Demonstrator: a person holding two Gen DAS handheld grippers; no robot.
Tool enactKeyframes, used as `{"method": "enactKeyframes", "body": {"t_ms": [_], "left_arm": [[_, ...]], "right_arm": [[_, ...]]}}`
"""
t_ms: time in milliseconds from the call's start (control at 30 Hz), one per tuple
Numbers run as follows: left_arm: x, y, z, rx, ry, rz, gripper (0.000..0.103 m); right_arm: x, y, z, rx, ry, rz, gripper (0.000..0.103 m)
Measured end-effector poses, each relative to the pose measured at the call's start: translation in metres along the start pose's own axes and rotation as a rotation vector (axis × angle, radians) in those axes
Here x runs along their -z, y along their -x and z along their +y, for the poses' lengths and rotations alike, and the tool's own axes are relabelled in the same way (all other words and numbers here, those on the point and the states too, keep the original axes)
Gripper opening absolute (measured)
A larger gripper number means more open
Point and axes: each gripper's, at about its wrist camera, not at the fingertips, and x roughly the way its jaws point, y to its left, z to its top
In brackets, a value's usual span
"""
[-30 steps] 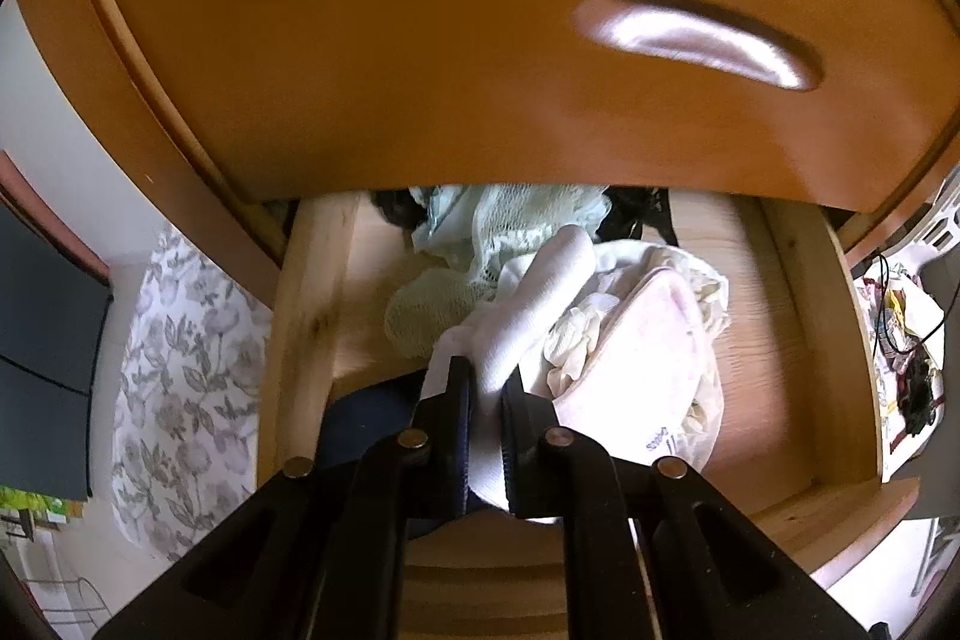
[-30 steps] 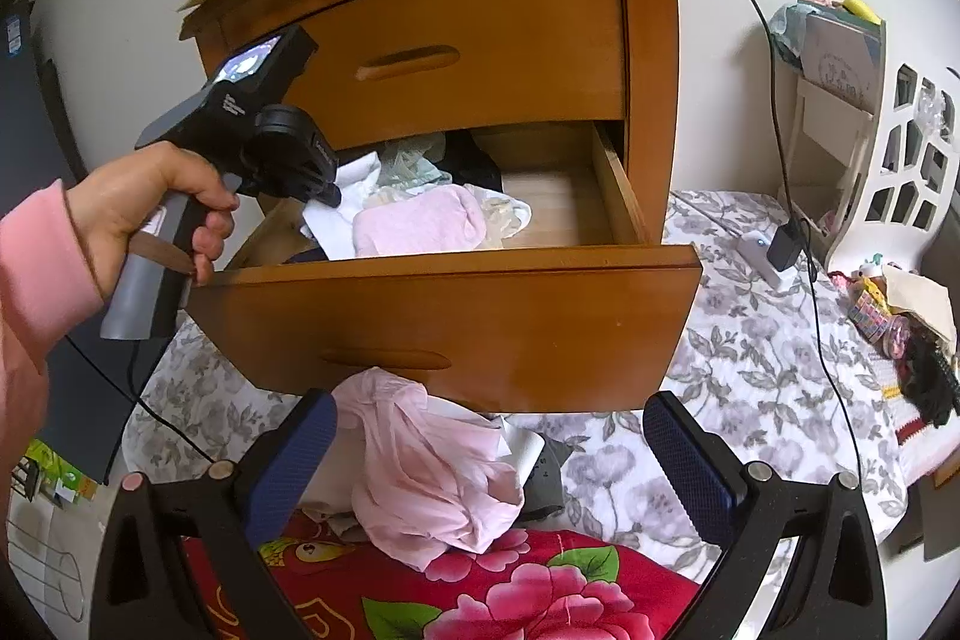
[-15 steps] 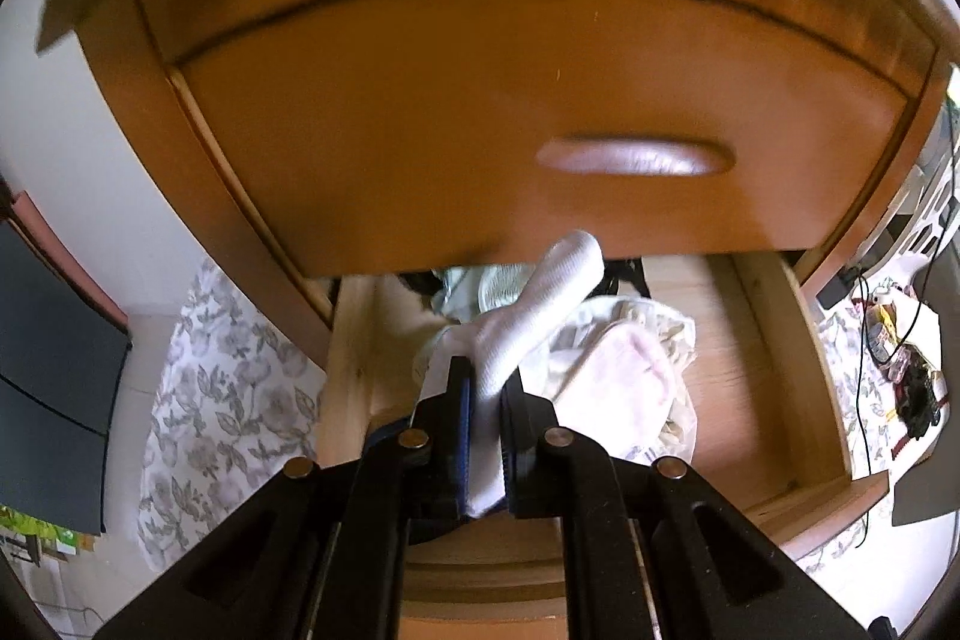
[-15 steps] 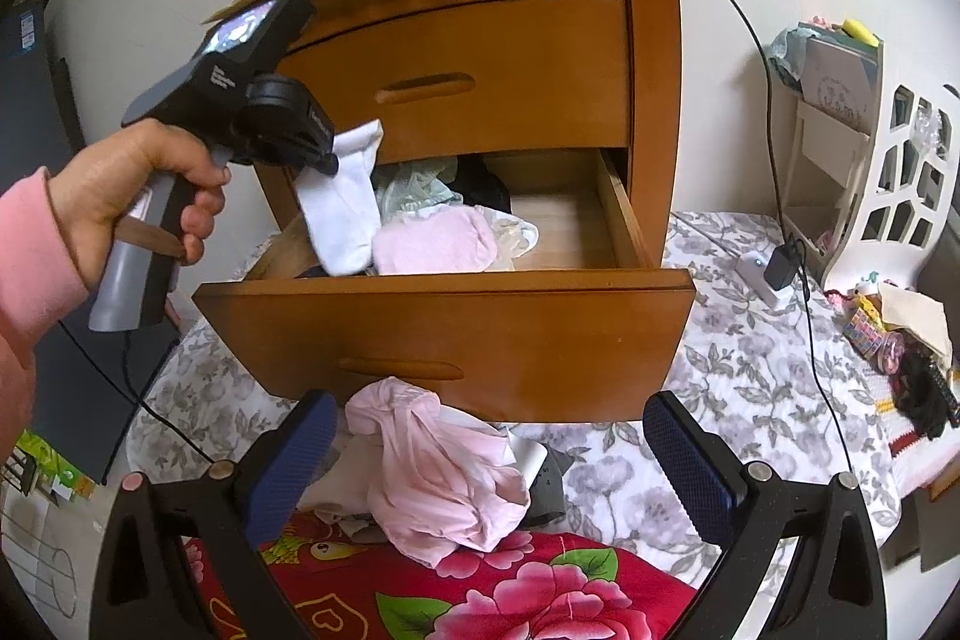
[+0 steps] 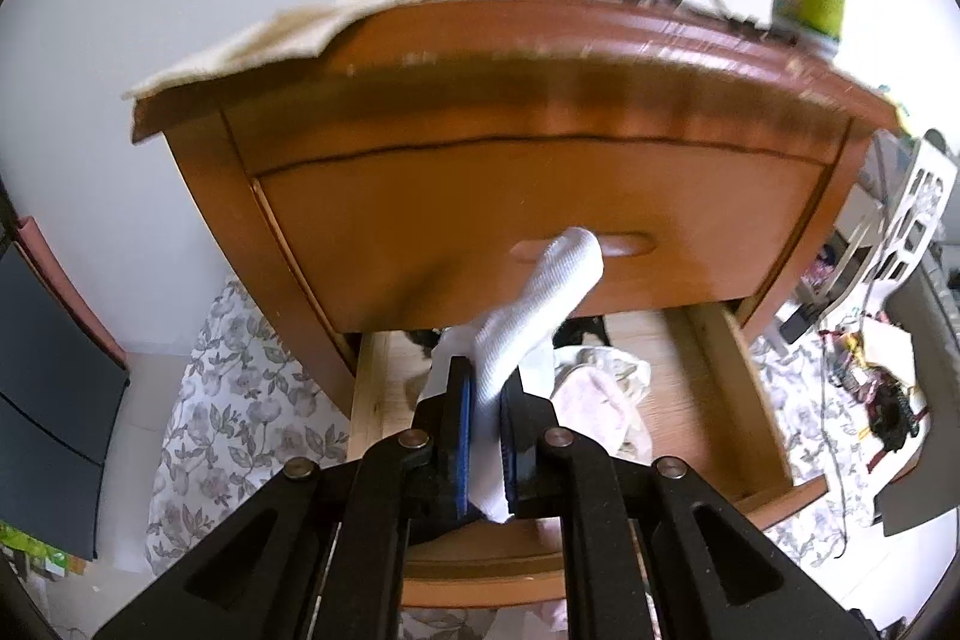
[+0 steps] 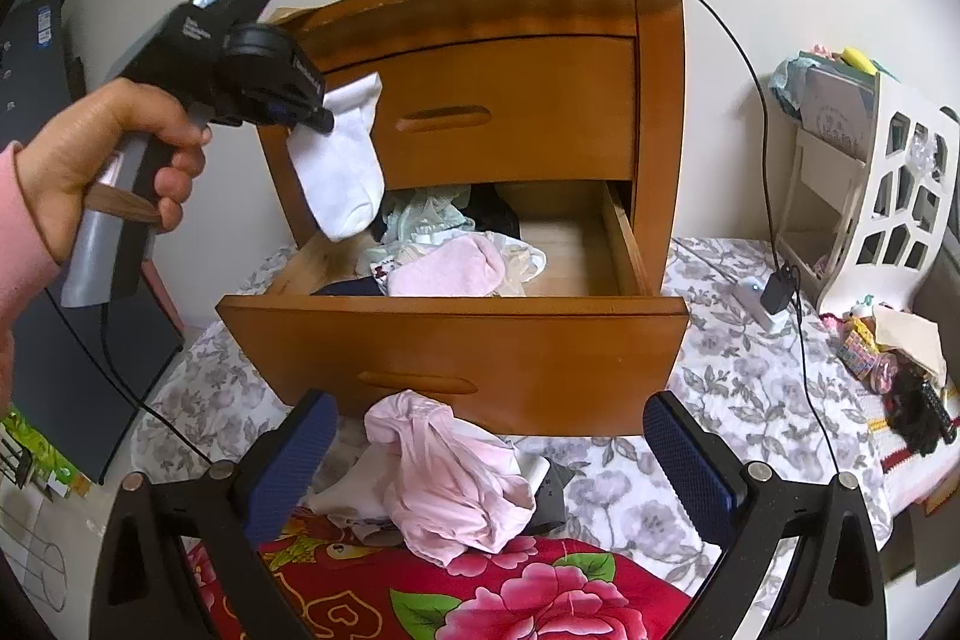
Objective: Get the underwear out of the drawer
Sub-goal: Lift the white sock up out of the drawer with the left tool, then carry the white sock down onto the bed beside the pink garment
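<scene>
Clothes fill drawer left; right side bare.

Left gripper: matte black angular linkage arms, silver round pivot screws, blue textured pads on the fingers. Right gripper: same build. Handheld black unit has a grey grip, brown wooden trigger, small lit screen. Pink sleeve cuff.

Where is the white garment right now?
In the right wrist view, upper left: the white garment hangs from the left tool, above the open drawer, before the closed upper drawer.
</scene>
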Motion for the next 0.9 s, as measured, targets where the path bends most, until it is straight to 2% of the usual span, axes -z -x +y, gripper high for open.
{"method": "enactKeyframes", "body": {"t_ms": [200,400,733,900], "left_arm": [[0.004,0.029,-0.006,0.049,-0.001,-0.046,0.008],[0.014,0.062,-0.019,0.083,-0.045,-0.098,0.008],[0.037,0.096,-0.025,0.171,-0.062,-0.107,0.008],[0.055,0.097,-0.029,0.204,-0.086,-0.061,0.009]], "right_arm": [[-0.002,0.008,0.003,0.001,0.01,-0.018,0.103],[-0.003,0.015,0.006,0.0,0.021,-0.034,0.103],[-0.003,0.024,0.007,-0.002,0.028,-0.052,0.103],[-0.003,0.026,0.008,-0.003,0.036,-0.056,0.103]]}}
